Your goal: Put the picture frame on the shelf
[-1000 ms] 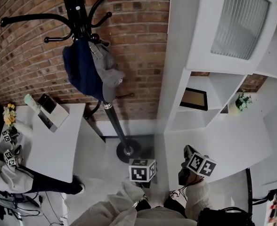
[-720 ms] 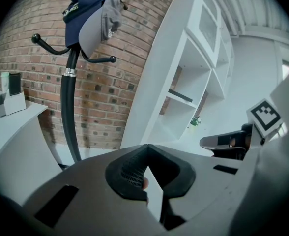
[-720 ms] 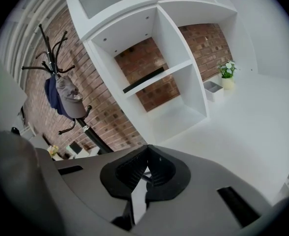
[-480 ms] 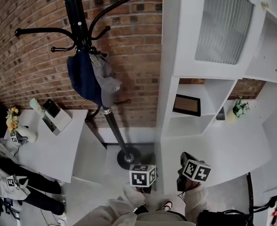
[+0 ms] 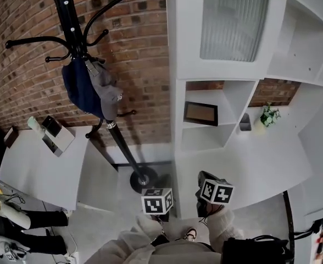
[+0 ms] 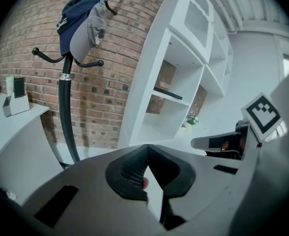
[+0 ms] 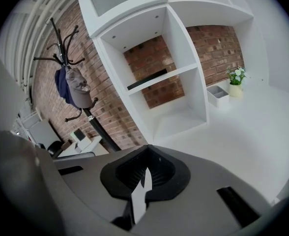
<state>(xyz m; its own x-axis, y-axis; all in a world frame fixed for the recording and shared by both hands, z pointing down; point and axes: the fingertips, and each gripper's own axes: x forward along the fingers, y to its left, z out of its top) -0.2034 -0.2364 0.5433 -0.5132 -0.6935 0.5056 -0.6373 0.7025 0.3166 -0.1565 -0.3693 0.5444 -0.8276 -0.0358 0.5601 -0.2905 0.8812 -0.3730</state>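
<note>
The dark, rectangular picture frame (image 5: 200, 113) sits on the middle board of the white shelf unit (image 5: 179, 109), well apart from the left gripper (image 6: 145, 180) and right gripper (image 7: 144, 178), whose jaws are closed on nothing; it looks light, stiff and breakable, best pinched by an edge rail.

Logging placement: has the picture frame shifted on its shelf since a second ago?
No. The picture frame keeps its spot on the shelf board; the camera shifted.

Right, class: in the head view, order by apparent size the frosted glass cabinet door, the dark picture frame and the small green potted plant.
1. Frosted glass cabinet door, largest.
2. Dark picture frame, next.
3. Small green potted plant, smallest.
</note>
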